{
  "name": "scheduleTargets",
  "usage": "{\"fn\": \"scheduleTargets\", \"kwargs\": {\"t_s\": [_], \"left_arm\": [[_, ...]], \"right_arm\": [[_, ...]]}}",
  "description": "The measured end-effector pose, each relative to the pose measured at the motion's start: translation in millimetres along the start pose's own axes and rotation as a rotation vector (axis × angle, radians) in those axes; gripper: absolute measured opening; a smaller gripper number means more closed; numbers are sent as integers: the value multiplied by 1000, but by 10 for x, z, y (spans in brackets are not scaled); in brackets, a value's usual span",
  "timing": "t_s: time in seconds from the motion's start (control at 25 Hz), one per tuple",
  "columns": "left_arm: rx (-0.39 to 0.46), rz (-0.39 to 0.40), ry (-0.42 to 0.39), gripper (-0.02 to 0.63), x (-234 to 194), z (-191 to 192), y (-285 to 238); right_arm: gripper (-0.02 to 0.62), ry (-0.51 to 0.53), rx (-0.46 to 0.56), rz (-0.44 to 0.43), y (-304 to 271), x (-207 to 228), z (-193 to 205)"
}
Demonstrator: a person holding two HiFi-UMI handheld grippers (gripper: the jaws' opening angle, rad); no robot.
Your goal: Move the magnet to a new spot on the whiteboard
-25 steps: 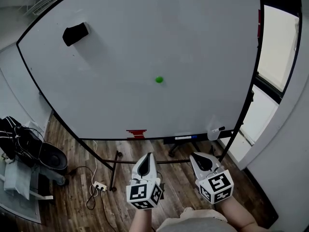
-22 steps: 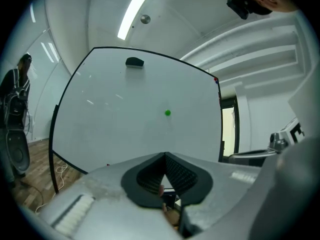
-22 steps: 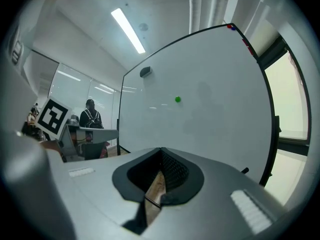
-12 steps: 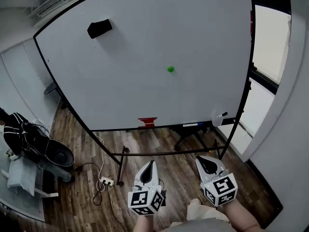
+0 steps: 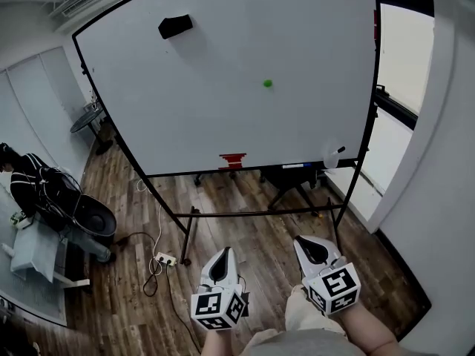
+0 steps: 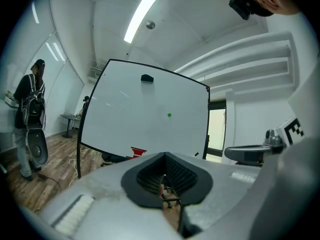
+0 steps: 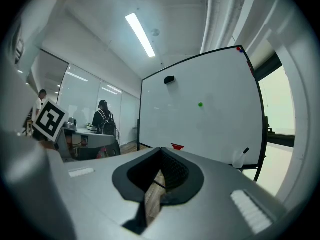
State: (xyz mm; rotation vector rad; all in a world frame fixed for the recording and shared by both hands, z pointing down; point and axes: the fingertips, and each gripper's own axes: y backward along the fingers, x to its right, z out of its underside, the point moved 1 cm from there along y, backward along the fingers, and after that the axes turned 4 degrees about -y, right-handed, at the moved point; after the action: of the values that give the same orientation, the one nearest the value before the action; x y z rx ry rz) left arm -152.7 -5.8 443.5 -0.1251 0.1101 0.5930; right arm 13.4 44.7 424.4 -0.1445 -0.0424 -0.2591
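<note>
Likely the green magnet [image 5: 267, 83] is light and rigid; grip its rim. Left gripper [image 5: 223, 254] and right gripper [image 5: 306, 242]: jaws together, empty.

Bright ceiling strip light [image 6: 141, 15], even daylight, fisheye-bent edges (dark corners)

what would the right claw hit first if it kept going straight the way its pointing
Probably the whiteboard, on bare board left of the magnet. Nothing shows between the right claw and it, though depth is hard to judge.
</note>
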Motion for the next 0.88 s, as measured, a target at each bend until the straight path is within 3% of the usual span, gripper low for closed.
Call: {"fn": "scheduleTargets", "kwargs": {"t_s": [0.32, 0.88], "left_arm": [[-1, -40, 23, 5, -107, 75, 441], [-12, -36, 35, 5, -39, 111, 432]], "right_arm": [[2, -15, -5, -30, 178, -309, 95], [0, -14, -1, -21, 268, -289, 120]]}}
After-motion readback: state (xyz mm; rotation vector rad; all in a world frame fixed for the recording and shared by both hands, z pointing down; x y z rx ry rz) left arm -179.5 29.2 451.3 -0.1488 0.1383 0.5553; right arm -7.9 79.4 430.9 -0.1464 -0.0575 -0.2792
